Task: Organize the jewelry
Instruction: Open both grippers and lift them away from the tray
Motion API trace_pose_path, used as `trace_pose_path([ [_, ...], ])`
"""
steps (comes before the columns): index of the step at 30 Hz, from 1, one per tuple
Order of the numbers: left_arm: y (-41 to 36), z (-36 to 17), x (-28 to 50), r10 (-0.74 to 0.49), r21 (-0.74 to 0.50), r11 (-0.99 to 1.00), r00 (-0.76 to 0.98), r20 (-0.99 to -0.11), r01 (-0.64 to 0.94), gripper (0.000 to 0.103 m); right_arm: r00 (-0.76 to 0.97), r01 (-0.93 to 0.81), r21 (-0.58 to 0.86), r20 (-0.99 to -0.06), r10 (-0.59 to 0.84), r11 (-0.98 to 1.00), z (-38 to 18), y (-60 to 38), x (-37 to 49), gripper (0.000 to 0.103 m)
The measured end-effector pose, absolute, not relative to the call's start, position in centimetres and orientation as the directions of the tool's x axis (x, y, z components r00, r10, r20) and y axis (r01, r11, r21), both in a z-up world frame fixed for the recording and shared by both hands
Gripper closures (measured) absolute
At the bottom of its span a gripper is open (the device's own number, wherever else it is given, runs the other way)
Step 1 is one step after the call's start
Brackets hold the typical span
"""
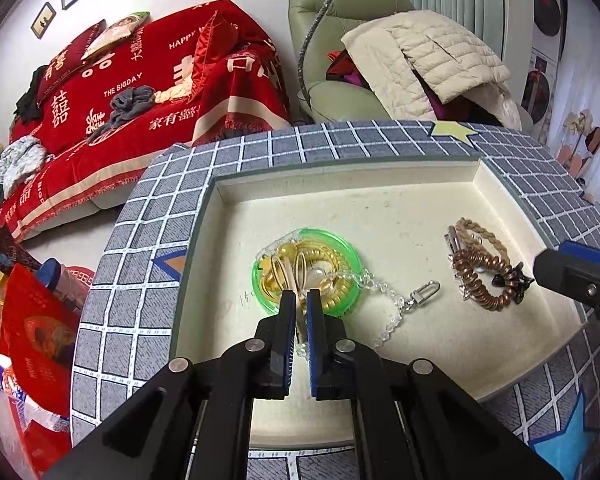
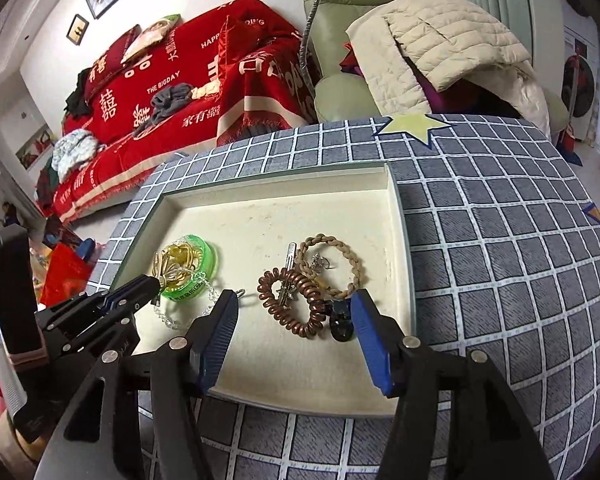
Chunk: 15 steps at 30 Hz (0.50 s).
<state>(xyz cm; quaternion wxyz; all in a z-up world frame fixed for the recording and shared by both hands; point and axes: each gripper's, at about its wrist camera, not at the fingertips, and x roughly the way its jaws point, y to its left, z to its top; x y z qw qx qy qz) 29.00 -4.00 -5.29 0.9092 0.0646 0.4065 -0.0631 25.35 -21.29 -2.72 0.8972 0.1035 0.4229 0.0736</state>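
the cream tray (image 1: 380,216) sits on a grey checked cloth (image 2: 500,240) and holds two small heaps. on its left a green dish (image 1: 342,248) holds yellow coil ties and rings (image 1: 300,268), and a clear bead chain (image 1: 384,332) with a metal clasp (image 1: 422,294) trails out of it. the left claw (image 1: 301,304) is pressed nearly together at the dish's near rim, pinching something thin; which piece, i cannot tell. on the right lie a brown coil tie (image 2: 300,304), a braided band (image 2: 340,264), a silver clip (image 2: 291,254) and a black clip (image 2: 340,326), touching and partly overlapping. the right claw (image 2: 294,320) is spread wide over this heap, gripping nothing.

all of it looks light. the coils are springy and likely to snag neighbours, so take one loop at its free outer edge. the chain is limp and slippery; the clasp seems the surest hold. the dish is smooth, hard and probably slides.
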Motion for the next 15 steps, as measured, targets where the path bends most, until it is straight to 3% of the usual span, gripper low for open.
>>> trace_pose_path([
  [15,-2.94,-4.15,28.83,-0.059,0.046,0.990,0.690,-0.721,0.132,0.077,0.638,-0.034,0.243,-0.741,0.209,0.969,-2.53,-21.97,24.47,0.040],
])
